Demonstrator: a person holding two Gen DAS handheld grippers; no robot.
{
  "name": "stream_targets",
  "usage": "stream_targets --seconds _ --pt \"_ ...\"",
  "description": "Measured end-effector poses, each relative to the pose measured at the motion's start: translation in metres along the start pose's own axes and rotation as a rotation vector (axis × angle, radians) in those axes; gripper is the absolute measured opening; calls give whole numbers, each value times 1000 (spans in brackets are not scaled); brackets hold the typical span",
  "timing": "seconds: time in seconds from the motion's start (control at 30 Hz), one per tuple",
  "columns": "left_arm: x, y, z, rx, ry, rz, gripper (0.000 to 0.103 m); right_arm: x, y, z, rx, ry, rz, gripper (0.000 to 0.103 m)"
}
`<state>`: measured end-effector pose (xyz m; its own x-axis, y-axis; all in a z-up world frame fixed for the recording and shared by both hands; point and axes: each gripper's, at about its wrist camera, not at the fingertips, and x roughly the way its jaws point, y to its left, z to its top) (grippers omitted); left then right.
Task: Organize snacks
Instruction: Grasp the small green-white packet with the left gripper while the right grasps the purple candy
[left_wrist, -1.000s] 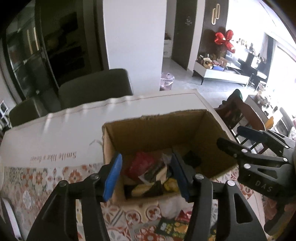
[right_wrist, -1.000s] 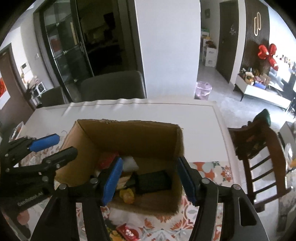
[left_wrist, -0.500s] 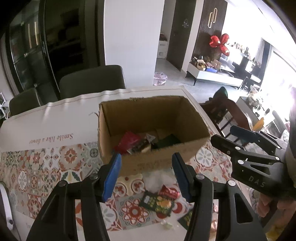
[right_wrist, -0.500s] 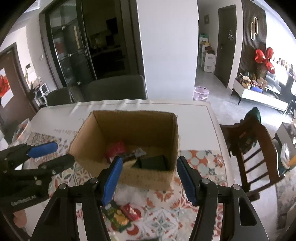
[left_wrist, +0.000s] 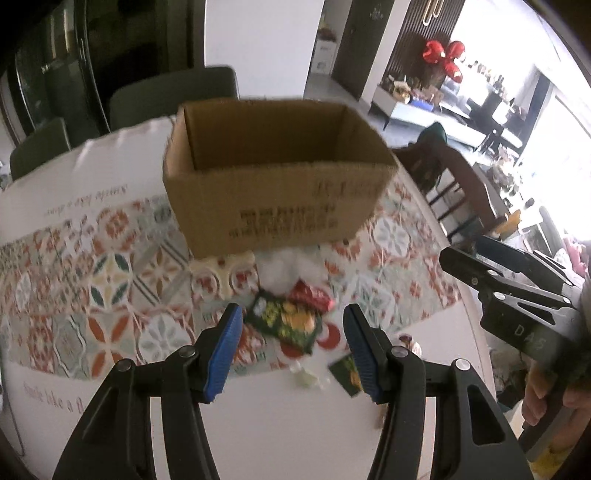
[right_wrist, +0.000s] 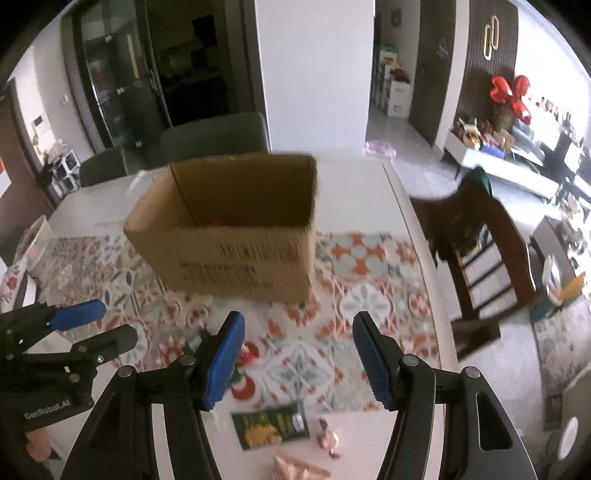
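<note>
An open cardboard box (left_wrist: 280, 199) stands on the patterned table runner (left_wrist: 92, 266); it also shows in the right wrist view (right_wrist: 236, 236). Loose snacks lie in front of it: a green packet (left_wrist: 288, 325), a red packet (left_wrist: 310, 295), a white puffy bag (left_wrist: 284, 269). My left gripper (left_wrist: 291, 347) is open and empty, above the green packet. My right gripper (right_wrist: 295, 354) is open and empty, above the runner, with another green packet (right_wrist: 273, 424), a pink candy (right_wrist: 328, 439) and a beige wrapper (right_wrist: 295, 470) below it. Each gripper shows in the other's view, the right (left_wrist: 509, 284) and the left (right_wrist: 74, 332).
A wooden chair (right_wrist: 476, 251) stands at the table's right side. Grey chairs (left_wrist: 173, 96) stand behind the table. A small green packet (left_wrist: 347, 373) and a clear wrapper (left_wrist: 306, 376) lie on the white table near its front edge.
Both grippers have pulled back and down from over the box toward the table's front. The box's inside is now mostly hidden and the loose snacks in front of it are in view.
</note>
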<state>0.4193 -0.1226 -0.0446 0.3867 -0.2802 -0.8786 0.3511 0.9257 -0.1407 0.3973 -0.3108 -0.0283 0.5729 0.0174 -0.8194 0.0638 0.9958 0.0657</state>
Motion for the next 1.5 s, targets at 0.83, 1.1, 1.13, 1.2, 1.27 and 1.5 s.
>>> stream_targets --seconds 0.83,1.1,1.13,1.2,1.27,1.5 --pt "102 -5 -62 -245 379 -8 49 78 -36 -82 38 435 -47 61" --pt "114 -4 -66 -275 401 26 48 88 -40 -89 44 491 -41 57" --pt "117 -6 -65 -275 401 33 47 89 -39 -89 41 495 -40 52" --pt "118 -4 -65 -273 399 44 47 91 -38 -91 38 505 -39 51" --pt "120 -3 -66 -275 403 52 46 92 -36 -93 36 510 -43 51" --pt "126 0 -63 -293 419 43 44 95 -36 -99 44 533 -29 45"
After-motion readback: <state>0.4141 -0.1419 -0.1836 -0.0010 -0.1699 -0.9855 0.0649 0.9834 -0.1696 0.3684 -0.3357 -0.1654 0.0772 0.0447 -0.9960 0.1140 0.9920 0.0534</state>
